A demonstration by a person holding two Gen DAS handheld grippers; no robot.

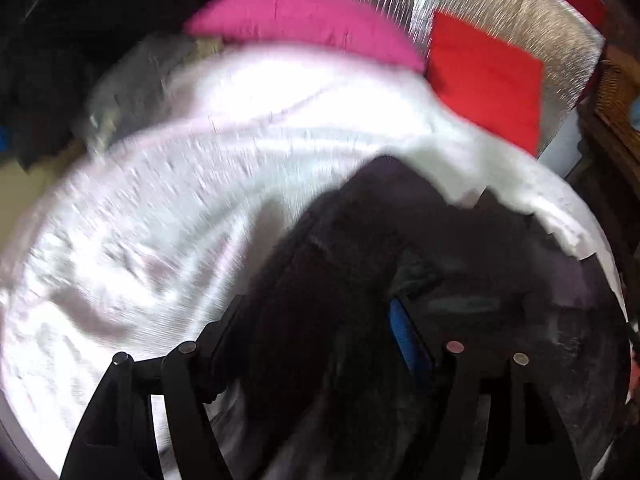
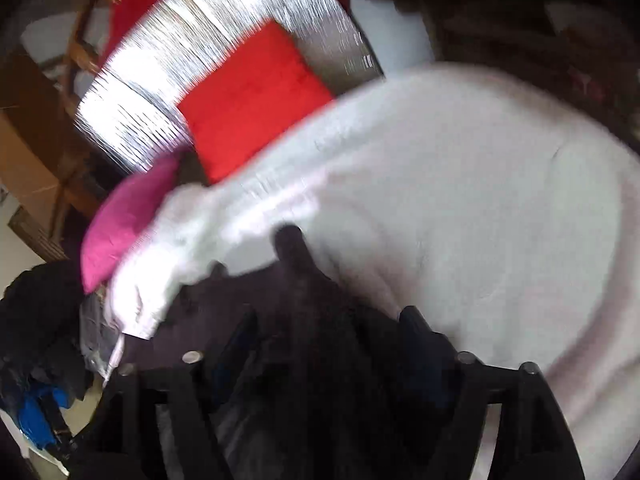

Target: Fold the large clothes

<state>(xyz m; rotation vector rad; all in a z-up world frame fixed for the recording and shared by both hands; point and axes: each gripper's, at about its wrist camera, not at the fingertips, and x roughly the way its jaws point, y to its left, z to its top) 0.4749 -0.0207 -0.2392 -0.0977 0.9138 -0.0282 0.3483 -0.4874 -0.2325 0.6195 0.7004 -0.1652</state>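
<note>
The left claw (image 1: 320,344) is standing with its jaws apart, dark cloth (image 1: 360,280) lying between them — pad contact is too blurred to tell. The right claw (image 2: 320,344) is the same, dark cloth bunched at lower centre on a white sheet (image 2: 460,200). A red cushion (image 2: 252,100) and a pink cushion (image 2: 124,220) are lying toward the upper left.

Matt dark cloth garment (image 1: 400,240) on soft white fabric sheet (image 1: 180,200); glossy crinkled silver foil (image 2: 224,20).
</note>
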